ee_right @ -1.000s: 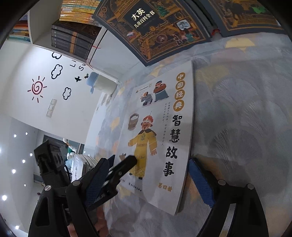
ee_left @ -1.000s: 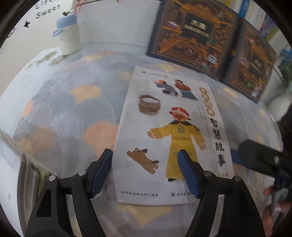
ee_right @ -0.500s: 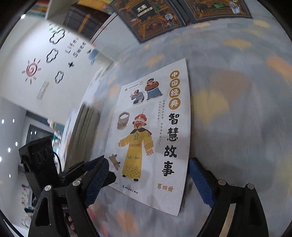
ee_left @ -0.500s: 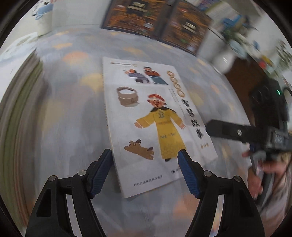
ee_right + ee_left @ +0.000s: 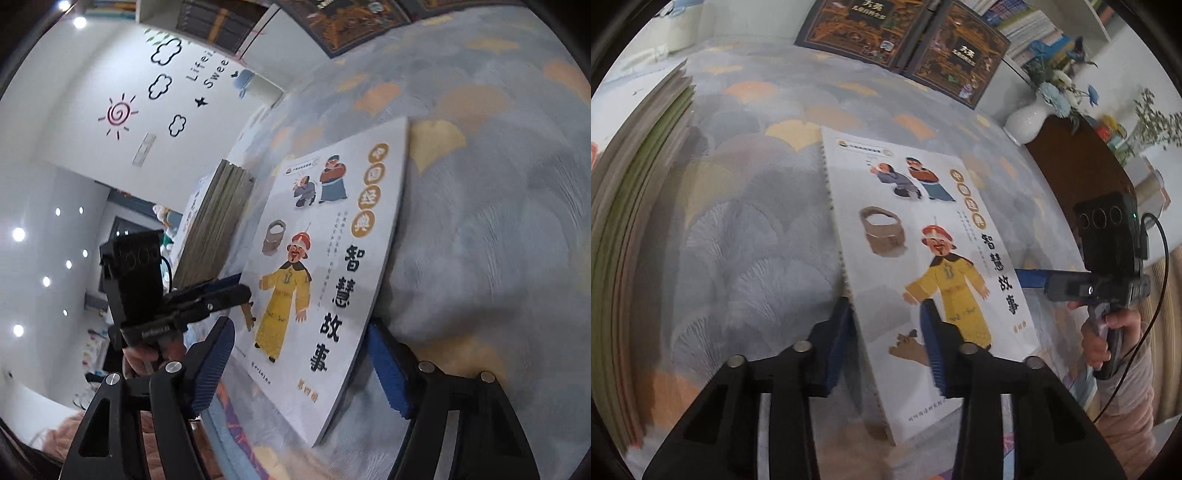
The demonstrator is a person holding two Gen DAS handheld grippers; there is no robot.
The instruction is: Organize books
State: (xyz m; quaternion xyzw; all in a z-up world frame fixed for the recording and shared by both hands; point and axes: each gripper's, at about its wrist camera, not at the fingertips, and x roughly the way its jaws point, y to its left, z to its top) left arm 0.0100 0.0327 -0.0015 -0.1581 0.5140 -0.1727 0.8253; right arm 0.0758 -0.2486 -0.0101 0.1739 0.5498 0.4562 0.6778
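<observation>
A thin white picture book (image 5: 923, 254) with a yellow-robed figure on its cover lies on a grey and orange patterned cloth (image 5: 746, 206), its near end lifted clear of the cloth. The left gripper (image 5: 886, 328) has one blue pad under the spine edge and the other on the cover, and its jaws are closing on the book. The right gripper (image 5: 299, 365) straddles the book's near right corner, jaws closing too, the right pad beside the page edge and the left pad off the cover; whether they press yet cannot be told. A stack of books (image 5: 631, 229) sits to the left. Two dark books (image 5: 905, 40) lean at the back, near a white vase (image 5: 1030, 122).
</observation>
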